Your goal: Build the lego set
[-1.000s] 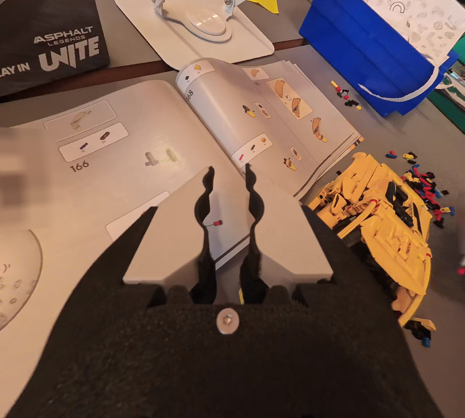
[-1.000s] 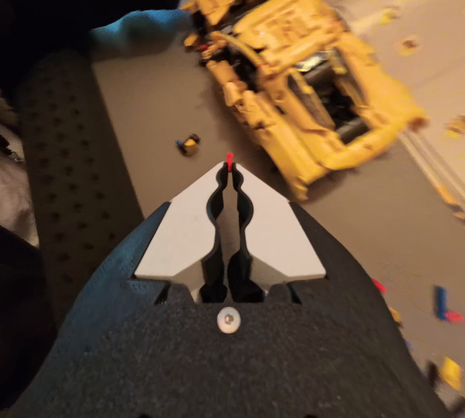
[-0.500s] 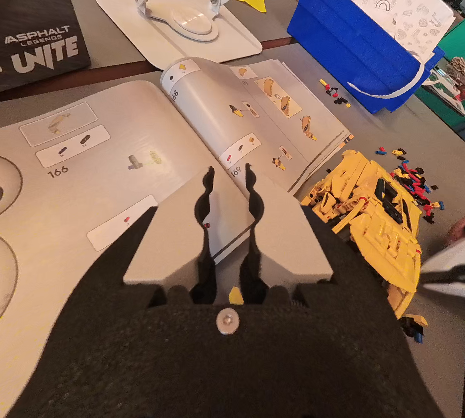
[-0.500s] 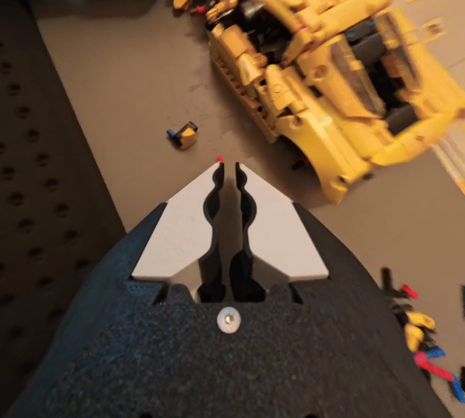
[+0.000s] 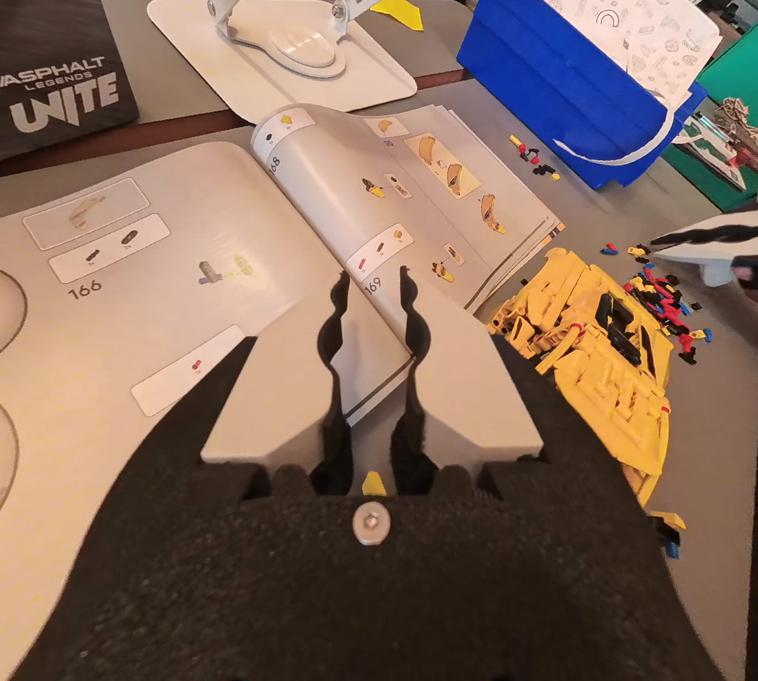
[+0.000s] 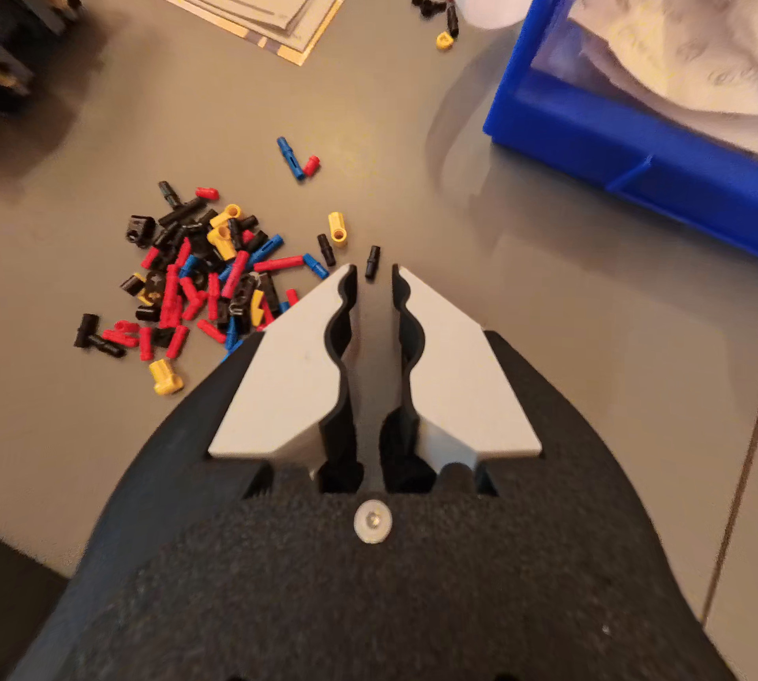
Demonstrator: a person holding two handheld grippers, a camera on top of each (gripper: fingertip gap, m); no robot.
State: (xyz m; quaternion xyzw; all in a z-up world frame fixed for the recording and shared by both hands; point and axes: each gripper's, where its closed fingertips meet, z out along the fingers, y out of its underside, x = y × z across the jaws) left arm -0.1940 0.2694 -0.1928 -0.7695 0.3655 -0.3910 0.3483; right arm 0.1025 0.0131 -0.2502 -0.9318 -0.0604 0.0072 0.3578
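Just ahead of my right gripper (image 6: 373, 271), a black pin (image 6: 372, 262) is lying on the desk (image 6: 533, 333), and I am holding the fingers released, with a gap between them and nothing in it, so they can straddle that pin. Its long axis is running nearly straight away from the fingers, tipped only slightly, so it is lining up with the gap rather than crossing it; I judge a squeeze would catch its sides. A second black pin and a yellow connector (image 6: 337, 226) are sitting just left of the tips, and the pile (image 6: 197, 280) of red, black, blue and yellow pieces is spreading farther left, kept loose on the desk where I can pick from it. A blue bin (image 6: 615, 140) is standing off to the right, well apart.

My left gripper (image 5: 374, 275) is hovering over the open manual (image 5: 205, 230), fingers also spread and empty, so I can be reading the steps between them. The yellow car (image 5: 582, 366) is resting on the desk to the right of those fingers, its long axis running away and slightly leftward, one end touching the manual's corner. Beyond it, the right gripper is showing at the frame edge above the pile.
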